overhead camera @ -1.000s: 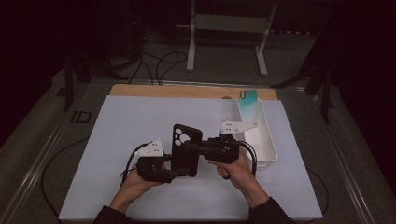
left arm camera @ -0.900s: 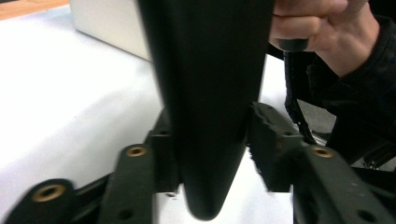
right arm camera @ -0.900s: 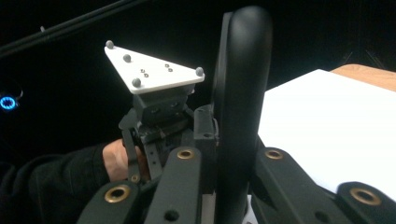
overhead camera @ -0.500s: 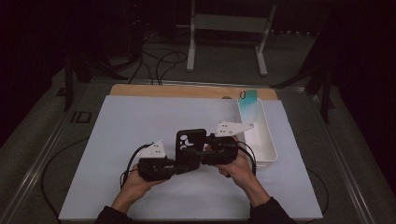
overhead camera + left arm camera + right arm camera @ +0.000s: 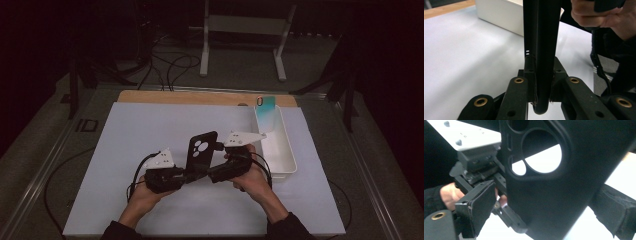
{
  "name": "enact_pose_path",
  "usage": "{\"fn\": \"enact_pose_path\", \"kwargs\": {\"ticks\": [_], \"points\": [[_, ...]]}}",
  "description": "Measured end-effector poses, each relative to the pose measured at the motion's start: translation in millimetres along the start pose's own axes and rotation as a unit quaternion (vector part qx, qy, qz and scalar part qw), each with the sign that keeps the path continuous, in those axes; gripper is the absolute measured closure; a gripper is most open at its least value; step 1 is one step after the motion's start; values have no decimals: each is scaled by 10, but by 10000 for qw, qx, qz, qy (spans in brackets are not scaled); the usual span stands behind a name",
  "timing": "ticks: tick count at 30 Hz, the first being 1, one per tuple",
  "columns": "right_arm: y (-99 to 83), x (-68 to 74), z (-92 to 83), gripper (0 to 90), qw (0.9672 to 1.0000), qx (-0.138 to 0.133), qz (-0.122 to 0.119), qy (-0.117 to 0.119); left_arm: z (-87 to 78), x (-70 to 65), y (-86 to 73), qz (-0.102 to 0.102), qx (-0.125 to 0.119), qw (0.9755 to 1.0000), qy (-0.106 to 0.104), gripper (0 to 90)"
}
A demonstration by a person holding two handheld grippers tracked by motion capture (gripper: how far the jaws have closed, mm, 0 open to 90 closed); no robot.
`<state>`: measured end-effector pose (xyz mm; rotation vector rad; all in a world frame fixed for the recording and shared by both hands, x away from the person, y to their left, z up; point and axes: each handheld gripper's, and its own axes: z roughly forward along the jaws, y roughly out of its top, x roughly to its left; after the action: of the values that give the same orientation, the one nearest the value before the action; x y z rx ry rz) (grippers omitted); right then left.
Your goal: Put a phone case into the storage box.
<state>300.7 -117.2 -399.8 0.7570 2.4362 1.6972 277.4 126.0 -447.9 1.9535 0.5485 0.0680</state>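
Above the mat [image 5: 125, 150], phone case [image 5: 201, 152] stands upright, camera holes topmost.

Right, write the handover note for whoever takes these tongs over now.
Left tongs: shut on the lower edge of the black phone case, holding it upright above the white mat.
Right tongs: jaws have just been opening; they stand wide on either side of the case, pads off it.
White tray: on the mat's right side, a teal phone leaning at its far end.
Done: the case has passed into the left tongs.
Left: probably draw the right tongs clear; what follows for the case I can't tell.
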Motion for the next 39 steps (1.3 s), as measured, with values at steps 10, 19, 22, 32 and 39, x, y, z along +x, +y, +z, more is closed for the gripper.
{"fn": "enact_pose_path", "kwargs": {"ticks": [10,19,22,32,39], "points": [[-1,0,-4,87,9997,-30,48,-221,-4,6,-4,-34,-7,9994,336,804],[47,36,-21,87,9991,-154,91,-374,-12,7,-6,-59,-12,9984,562,805],[66,44,-31,87,9986,-259,87,-453,-13,0,-5,-56,-13,9980,635,805],[153,97,-11,89,9962,-395,296,-718,17,-22,-7,-44,16,9971,759,806],[192,107,55,89,9940,-452,544,-831,43,-40,-12,-43,34,9970,773,806]]}}
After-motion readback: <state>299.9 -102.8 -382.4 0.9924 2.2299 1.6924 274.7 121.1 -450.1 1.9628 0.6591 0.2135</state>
